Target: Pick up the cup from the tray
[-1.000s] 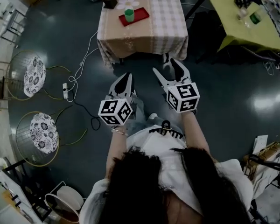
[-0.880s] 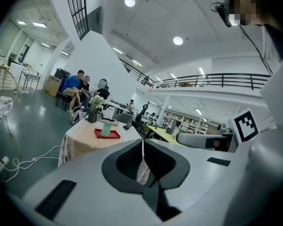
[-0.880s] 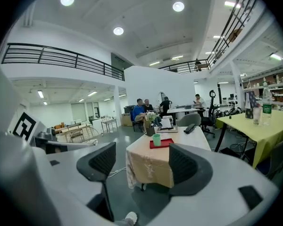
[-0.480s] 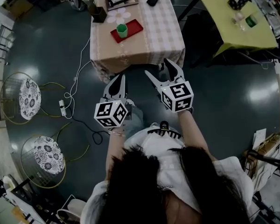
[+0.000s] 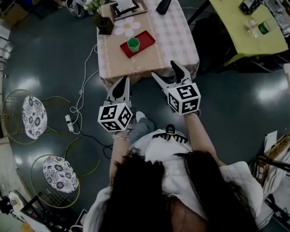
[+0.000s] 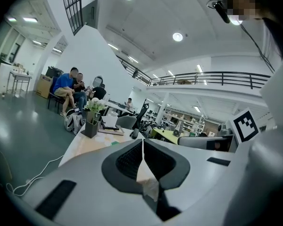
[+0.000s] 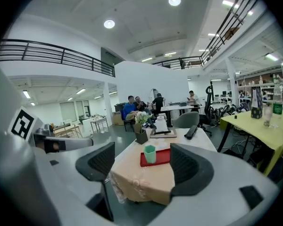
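Big hall, counter (image 5: 176,35) top centre. Cup (image 5: 133,44) on the tray (image 5: 147,36) looks like light, stiff plastic; grab it mid-wall. Right claw (image 5: 165,70) just opened wide, empty; left claw (image 5: 121,81) closed.

A desk (image 5: 178,42) under a checked cloth stands on the dark floor (image 5: 48,47). At the desk's far left corner sits a dark pot of white flowers (image 5: 102,17). Just beside the pot lies a white flower-shaped mat (image 5: 127,27), and behind that a white roll on a wooden board (image 5: 126,0). A long black object (image 5: 163,5) lies at the desk's far edge. Right of the desk stands a yellow-green desk (image 5: 232,23). Left of it, a white cable (image 5: 84,69) trails to a power strip (image 5: 67,122) near two wire stools (image 5: 33,117).
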`<move>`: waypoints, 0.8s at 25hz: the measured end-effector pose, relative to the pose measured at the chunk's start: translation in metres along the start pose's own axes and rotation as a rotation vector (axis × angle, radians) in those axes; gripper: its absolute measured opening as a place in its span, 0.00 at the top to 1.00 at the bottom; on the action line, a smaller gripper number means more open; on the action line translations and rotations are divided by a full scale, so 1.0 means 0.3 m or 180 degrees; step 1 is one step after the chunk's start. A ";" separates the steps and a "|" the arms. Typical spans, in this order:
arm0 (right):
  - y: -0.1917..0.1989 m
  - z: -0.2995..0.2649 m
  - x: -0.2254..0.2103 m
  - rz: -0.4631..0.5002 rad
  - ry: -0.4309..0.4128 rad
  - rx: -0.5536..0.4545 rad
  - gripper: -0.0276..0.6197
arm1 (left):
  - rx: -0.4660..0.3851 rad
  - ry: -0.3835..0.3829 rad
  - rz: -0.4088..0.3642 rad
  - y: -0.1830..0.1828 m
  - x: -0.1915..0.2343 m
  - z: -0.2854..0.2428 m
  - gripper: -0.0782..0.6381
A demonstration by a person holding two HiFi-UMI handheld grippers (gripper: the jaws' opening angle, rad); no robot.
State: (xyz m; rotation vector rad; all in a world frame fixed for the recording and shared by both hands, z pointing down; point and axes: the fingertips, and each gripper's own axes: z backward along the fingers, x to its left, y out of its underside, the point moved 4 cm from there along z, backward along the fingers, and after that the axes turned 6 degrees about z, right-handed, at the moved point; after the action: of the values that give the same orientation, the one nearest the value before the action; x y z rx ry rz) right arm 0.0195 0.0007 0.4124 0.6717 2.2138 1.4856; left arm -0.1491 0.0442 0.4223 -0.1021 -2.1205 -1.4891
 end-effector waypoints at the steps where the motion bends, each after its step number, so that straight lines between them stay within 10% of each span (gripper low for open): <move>1: -0.007 -0.020 0.004 0.0003 0.0006 0.0004 0.41 | 0.0009 0.0010 -0.0003 -0.012 0.017 -0.012 0.87; 20: -0.033 -0.233 0.068 0.0143 0.0061 0.0134 0.39 | 0.0145 0.0110 -0.0029 -0.091 0.202 -0.084 0.87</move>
State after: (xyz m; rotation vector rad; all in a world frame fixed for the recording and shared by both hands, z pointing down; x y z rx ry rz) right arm -0.0381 -0.0426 0.4273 0.7280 2.2642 1.4764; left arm -0.2009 -0.0034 0.4337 -0.0497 -2.1288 -1.4366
